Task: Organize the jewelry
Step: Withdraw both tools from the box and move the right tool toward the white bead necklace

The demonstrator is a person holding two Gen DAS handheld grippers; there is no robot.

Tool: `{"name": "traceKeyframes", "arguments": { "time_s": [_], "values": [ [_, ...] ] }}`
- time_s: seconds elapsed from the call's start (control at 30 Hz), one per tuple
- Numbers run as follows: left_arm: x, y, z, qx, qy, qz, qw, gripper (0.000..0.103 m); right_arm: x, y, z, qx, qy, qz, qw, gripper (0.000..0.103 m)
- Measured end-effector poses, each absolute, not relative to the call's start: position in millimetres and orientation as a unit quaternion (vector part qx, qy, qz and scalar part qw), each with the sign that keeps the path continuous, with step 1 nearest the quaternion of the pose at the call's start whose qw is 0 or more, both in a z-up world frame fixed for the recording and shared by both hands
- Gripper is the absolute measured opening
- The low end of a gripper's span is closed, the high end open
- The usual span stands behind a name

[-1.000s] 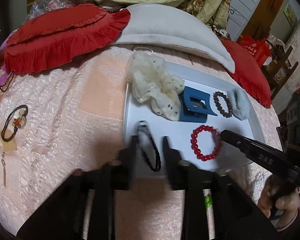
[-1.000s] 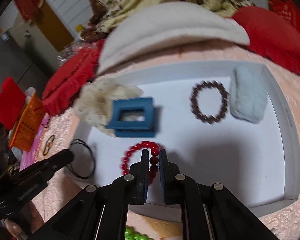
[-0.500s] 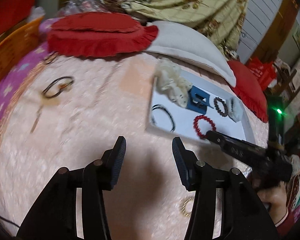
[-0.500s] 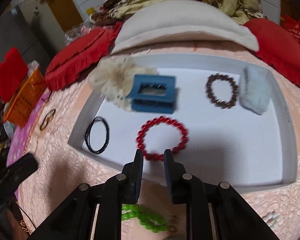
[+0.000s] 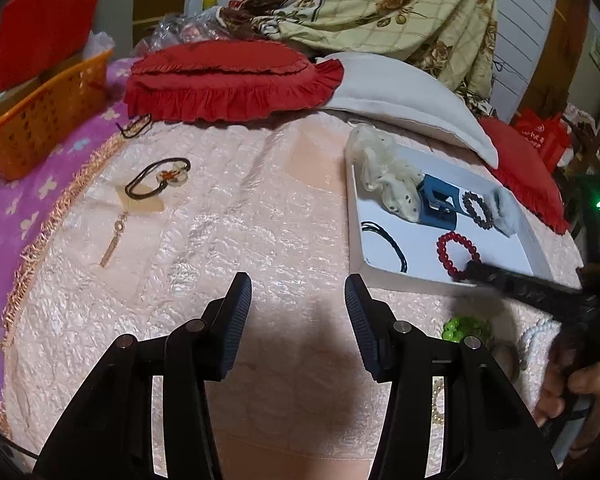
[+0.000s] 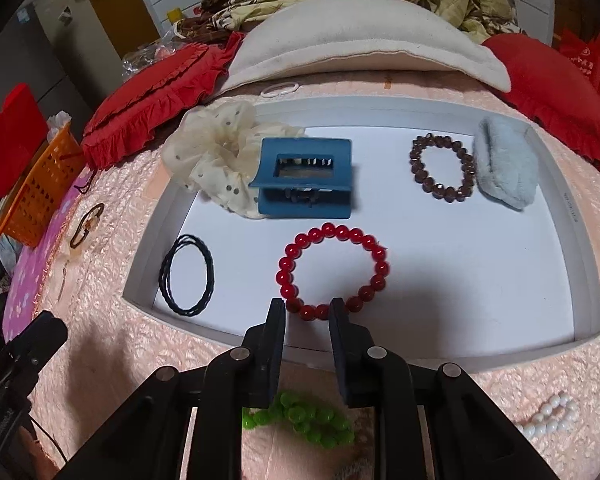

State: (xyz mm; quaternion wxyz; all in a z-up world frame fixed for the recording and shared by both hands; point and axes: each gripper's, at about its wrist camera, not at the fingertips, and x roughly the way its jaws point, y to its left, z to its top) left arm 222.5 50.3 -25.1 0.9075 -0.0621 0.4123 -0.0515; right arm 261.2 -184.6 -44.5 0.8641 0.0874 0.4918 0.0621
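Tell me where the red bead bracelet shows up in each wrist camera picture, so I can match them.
Left wrist view: the red bead bracelet lies right of centre, near the white tray's near edge, partly behind the right claw.
Right wrist view: the bracelet lies at centre, just beyond the claw tips.
Shared landmark: the blue hair clip behind it.

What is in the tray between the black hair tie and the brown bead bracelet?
In the right wrist view, the red bead bracelet and the blue hair claw lie between the black hair tie and the brown bead bracelet, inside the white tray.
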Motion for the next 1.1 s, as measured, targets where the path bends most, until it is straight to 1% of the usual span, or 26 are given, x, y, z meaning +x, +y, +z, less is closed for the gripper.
{"name": "traceKeyframes", "arguments": {
  "time_s": [0.07, 0.17, 0.23, 0.27, 0.37, 0.53, 0.7, 0.93, 1.1],
  "values": [
    [219.5, 47.5, -25.2, -0.052, 0.409, -0.051, 0.91, 0.048, 246.3, -197.0, -28.1, 0.097, 0.465, 0.055, 0.878, 0.021],
    [216.2, 42.7, -27.4, -0.044, 0.412, -0.058, 0.908, 0.048, 203.7, -223.4, -3.3, 0.08, 0.424, 0.031, 0.902, 0.021],
    [214.7, 37.6, -29.7, -0.044, 0.419, -0.071, 0.904, 0.048, 174.2, -244.6, -1.1, 0.073, 0.41, 0.01, 0.909, 0.026],
    [213.2, 33.9, -30.4, -0.041, 0.421, -0.075, 0.903, 0.048, 159.4, -259.5, -5.7, 0.079, 0.414, 0.0, 0.907, 0.029],
    [205.8, 21.1, -32.4, -0.028, 0.423, -0.09, 0.901, 0.048, 126.1, -306.5, -29.1, 0.116, 0.443, -0.04, 0.888, 0.029],
    [194.4, -6.7, -44.6, 0.007, 0.437, -0.123, 0.891, 0.048, 89.1, -350.9, -58.2, 0.173, 0.464, -0.063, 0.866, 0.029],
    [189.8, -27.5, -60.8, 0.025, 0.457, -0.152, 0.876, 0.048, 88.4, -346.0, -63.5, 0.209, 0.455, -0.034, 0.865, 0.029],
    [186.5, -42.6, -68.6, 0.051, 0.452, -0.174, 0.873, 0.048, 123.3, -311.7, -66.0, 0.197, 0.452, -0.008, 0.87, 0.029],
    [191.1, -44.4, -70.3, 0.046, 0.452, -0.187, 0.871, 0.048, 138.9, -307.8, -71.1, 0.205, 0.454, -0.012, 0.867, 0.029]
  ]
}}
